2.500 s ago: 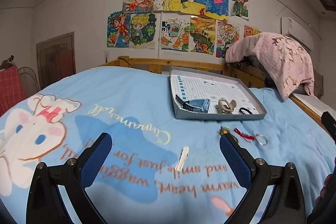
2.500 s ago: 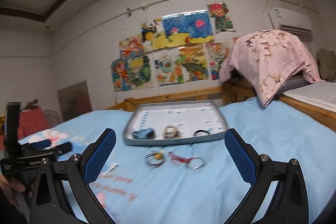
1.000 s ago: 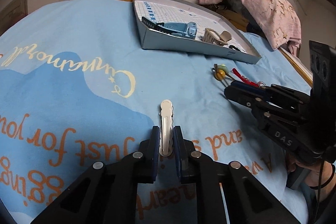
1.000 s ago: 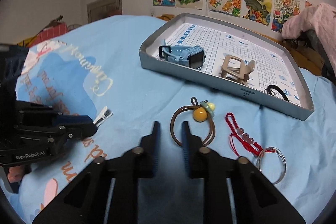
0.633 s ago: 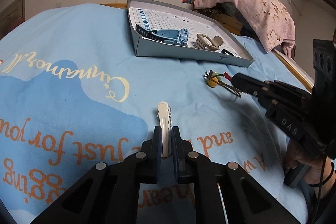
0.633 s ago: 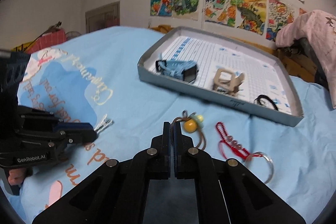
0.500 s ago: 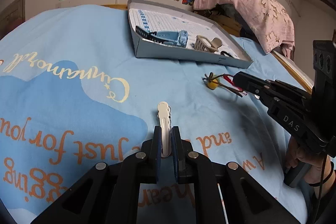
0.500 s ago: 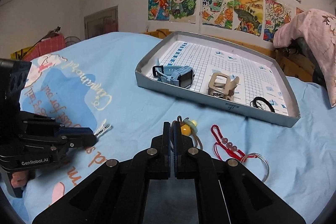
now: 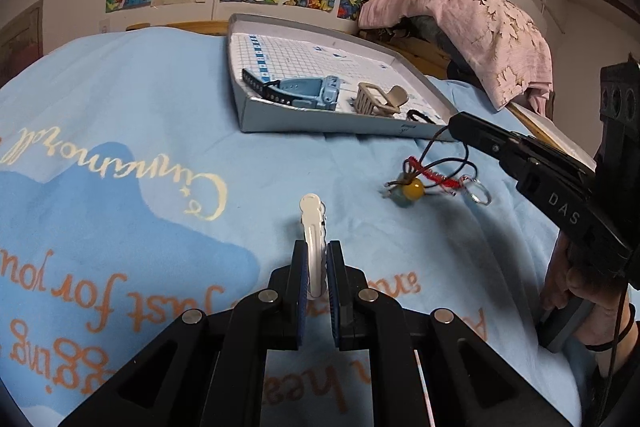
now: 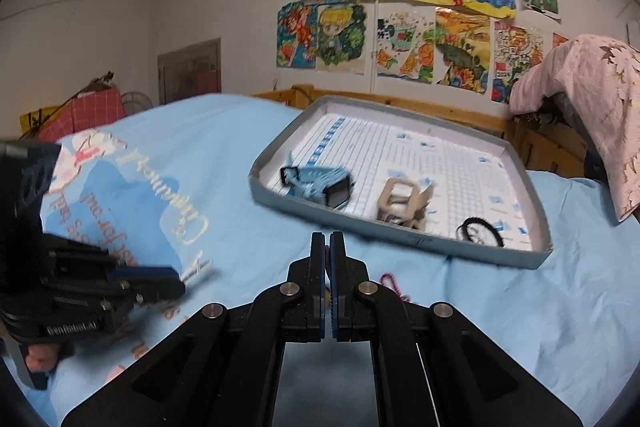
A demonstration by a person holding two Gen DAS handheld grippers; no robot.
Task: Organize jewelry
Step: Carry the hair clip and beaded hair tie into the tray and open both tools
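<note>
Your left tongs (image 9: pixel 317 273) are clamped on the white hair clip (image 9: pixel 314 227), which sticks out past the tips above the blue bedspread (image 9: pixel 140 147). Your right tongs (image 10: pixel 329 281) are pressed together on the brown hair tie (image 9: pixel 448 155), whose yellow bead (image 9: pixel 412 189) dangles just over the bedspread beside the red bracelet (image 9: pixel 434 179) and its metal ring (image 9: pixel 478 193). Farther toward the head of the bed sits the grey tray (image 10: pixel 400 239), holding the blue watch (image 10: pixel 320 183) near its left wall, the beige claw clip (image 10: pixel 404 205) in the middle and a black hair tie (image 10: pixel 480 229) at its right end.
</note>
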